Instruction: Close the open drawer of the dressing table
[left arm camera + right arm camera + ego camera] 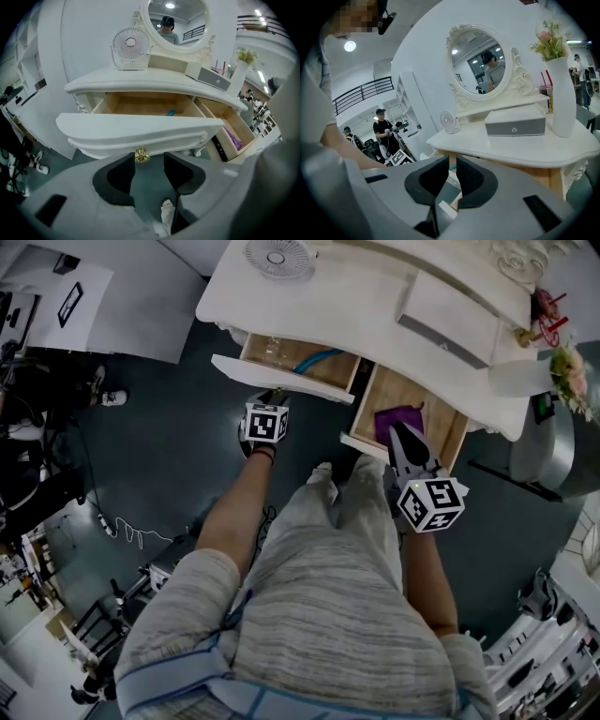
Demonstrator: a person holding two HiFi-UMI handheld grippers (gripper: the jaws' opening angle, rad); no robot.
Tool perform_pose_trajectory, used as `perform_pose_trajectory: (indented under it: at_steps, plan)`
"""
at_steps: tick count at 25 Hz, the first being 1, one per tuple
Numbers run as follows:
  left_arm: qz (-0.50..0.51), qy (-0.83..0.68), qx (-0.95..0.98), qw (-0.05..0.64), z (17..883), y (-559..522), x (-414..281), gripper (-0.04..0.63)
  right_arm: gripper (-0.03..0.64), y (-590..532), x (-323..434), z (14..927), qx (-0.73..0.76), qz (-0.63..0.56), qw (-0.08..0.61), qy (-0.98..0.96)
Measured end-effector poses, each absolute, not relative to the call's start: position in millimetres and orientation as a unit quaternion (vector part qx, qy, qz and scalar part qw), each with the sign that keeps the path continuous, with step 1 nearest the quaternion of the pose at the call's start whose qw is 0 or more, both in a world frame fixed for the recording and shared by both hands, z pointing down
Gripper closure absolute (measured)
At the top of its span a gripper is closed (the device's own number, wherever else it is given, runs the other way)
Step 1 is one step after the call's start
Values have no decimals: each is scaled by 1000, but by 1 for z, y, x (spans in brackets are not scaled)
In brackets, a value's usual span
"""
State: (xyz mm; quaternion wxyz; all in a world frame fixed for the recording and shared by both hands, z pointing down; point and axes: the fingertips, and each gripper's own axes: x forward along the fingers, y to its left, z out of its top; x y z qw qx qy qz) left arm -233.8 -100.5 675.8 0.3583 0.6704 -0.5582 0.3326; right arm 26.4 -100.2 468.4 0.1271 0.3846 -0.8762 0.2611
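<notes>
A person stands at a white dressing table with a hand-held gripper in each hand. The left gripper has its jaws apart and empty, and the brass knob of the left drawer sits just at their tips, closer to the left jaw than to the middle. That drawer is pulled well out. Beside it the right drawer also stands open, with a purple cloth inside. The right gripper hangs above it, its jaws parted only by a slit, nothing between them.

The off-centre knob is probably the main risk: a push or pinch from here could glance off it, or load one side of the wide front and jam the drawer askew. With two drawers open, the wrong one might get shut.

The drawer runners are out of sight. A blue object in the left drawer shows only in part and cannot be identified. The right gripper view barely shows the drawer below it.
</notes>
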Motion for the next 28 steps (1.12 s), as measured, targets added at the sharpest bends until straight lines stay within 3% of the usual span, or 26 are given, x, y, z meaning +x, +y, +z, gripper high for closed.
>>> perform_pose_trajectory:
  at_steps: [9,13,28]
  plan:
    - [355,-559,650,373,697,-109,-241,404,604,-108,39,473,399,277,120,-866]
    - [374,-559,645,362,704,-112,-247,453,604,-112,41,474,403,281,118,-863]
    - [382,-552,654,348,699,-157,-243,456,604,-123,67,482,431,294,117,-845]
